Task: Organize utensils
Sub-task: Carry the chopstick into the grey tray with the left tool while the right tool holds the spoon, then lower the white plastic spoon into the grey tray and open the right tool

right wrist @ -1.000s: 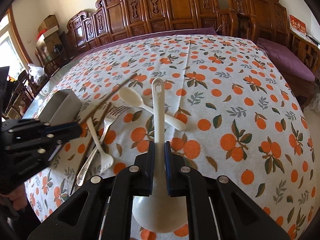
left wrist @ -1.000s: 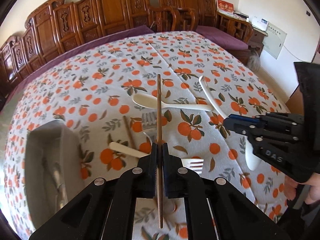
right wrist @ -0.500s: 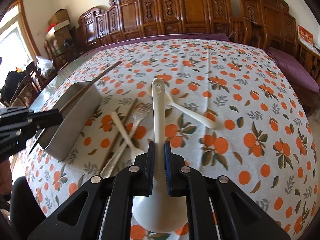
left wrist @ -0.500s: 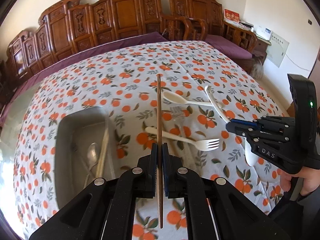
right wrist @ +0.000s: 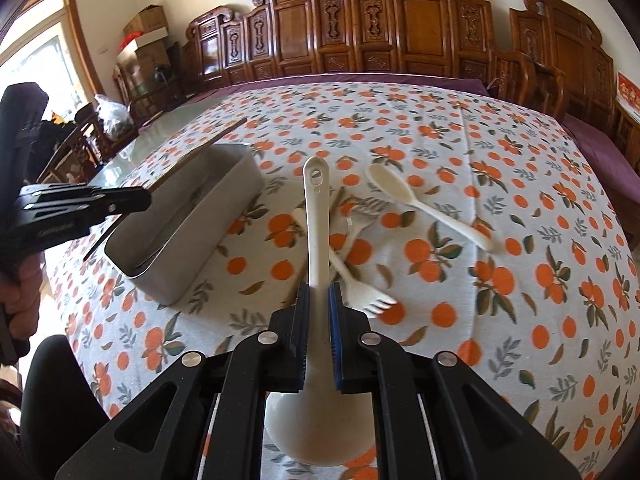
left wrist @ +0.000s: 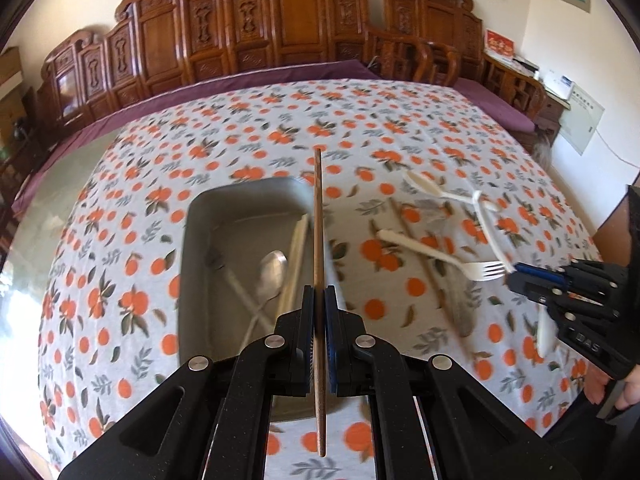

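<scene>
The left hand-held gripper [left wrist: 319, 300] is clenched on a dark wooden chopstick [left wrist: 318, 216], which runs straight forward between its fingers and passes above the right side of a gray rectangular metal tray [left wrist: 188, 264]. The tray stands on the desk [left wrist: 120, 184], which is covered by a white cloth printed with oranges and leaves. Inside the tray lie a metal spoon [left wrist: 272, 268], a pale chopstick [left wrist: 295, 256] and some other pale utensils too blurred to name.

The right hand-held gripper [right wrist: 318, 300] is grasping a white ladle [right wrist: 317, 216] by its handle: the handle points away, with the hanging hole at its far end, and the bowl sits near the camera below the fingers.

On the cloth to the right of the tray lies a loose cluster: a white plastic fork [right wrist: 360, 284] with its tines toward the near side, a second, paler fork [right wrist: 360, 220] crossing it, a brown chopstick [left wrist: 416, 252] and, farther right, a cream spoon [right wrist: 416, 200] with its bowl toward the far side. In the right wrist view the left gripper [right wrist: 136, 200] hangs over the near end of the tray.

Carved wooden chairs [right wrist: 400, 40] line the far edge of the desk.
</scene>
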